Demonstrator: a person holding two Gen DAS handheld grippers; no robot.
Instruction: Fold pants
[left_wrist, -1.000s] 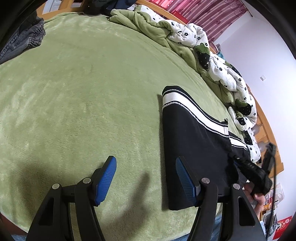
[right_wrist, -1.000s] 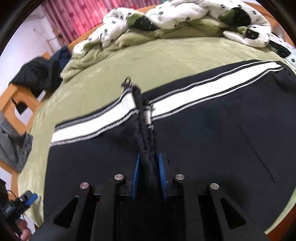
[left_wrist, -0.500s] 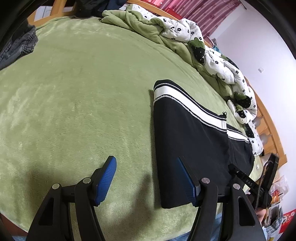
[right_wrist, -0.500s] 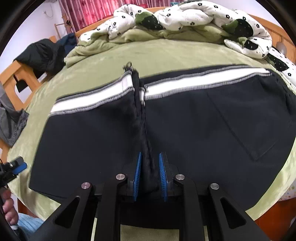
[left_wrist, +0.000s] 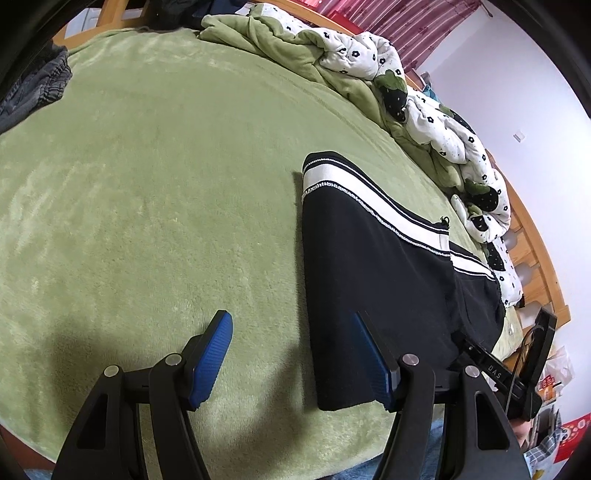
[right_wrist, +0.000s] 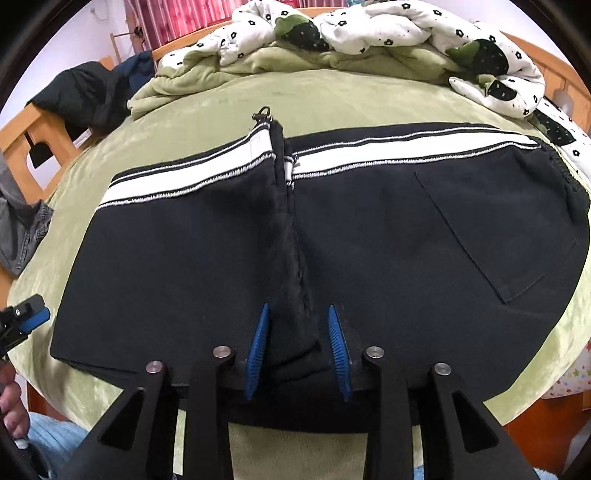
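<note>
The black pants (right_wrist: 369, 229) with a white side stripe lie folded flat on the green blanket (right_wrist: 332, 96); a bunched ridge of fabric runs down the middle. My right gripper (right_wrist: 297, 332) sits over the near edge, its jaws apart with the ridge loose between the blue pads. In the left wrist view the pants (left_wrist: 369, 266) lie to the right. My left gripper (left_wrist: 291, 358) is open and empty; its left pad is over bare blanket (left_wrist: 147, 184), its right pad at the pants' left edge.
A crumpled white and green quilt (right_wrist: 369, 37) lies along the far side of the bed. Grey jeans (left_wrist: 33, 92) lie at the far left. Dark clothes (right_wrist: 85, 96) hang on a wooden chair. The wooden bed frame (left_wrist: 535, 258) runs along the right.
My right gripper has opened, letting go of the fabric ridge it was pinching, and the pants have settled flat. The left gripper stays open and has shifted only slightly.
</note>
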